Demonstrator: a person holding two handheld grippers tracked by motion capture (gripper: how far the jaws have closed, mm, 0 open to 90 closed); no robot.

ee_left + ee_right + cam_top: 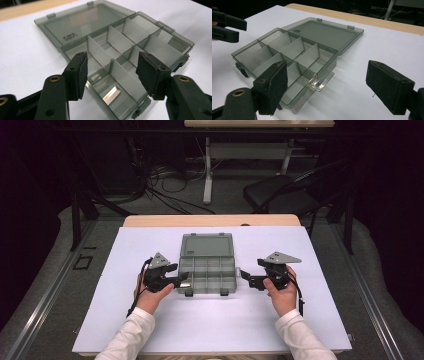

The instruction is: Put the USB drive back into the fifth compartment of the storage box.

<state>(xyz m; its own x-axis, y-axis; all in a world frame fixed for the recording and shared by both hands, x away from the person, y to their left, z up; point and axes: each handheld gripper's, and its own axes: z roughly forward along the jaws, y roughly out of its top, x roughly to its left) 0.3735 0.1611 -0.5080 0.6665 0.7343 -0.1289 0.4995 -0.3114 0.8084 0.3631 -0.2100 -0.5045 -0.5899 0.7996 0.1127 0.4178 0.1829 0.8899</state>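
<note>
While both hands rest near the table's front, the left gripper (181, 279) stands with jaws apart, holding nothing, over the near-left compartment of the compartment box (207, 275), where a small metal bar (111, 94) lies. Opposite, the right gripper (248, 279) gapes wide and empty beside the box's right end. Beyond lies the open lid (206, 245), flat on the white table (300, 320).

We are noting white long sleeves (131, 334); black tongs (181, 279), (246, 278) are showing brass rivets (54, 78), grey three-cornered plates (282, 257), trailing black cables (300, 296).

High view overhead facing forward, both gripper views close, all sharing the compartment box (207, 263).
</note>
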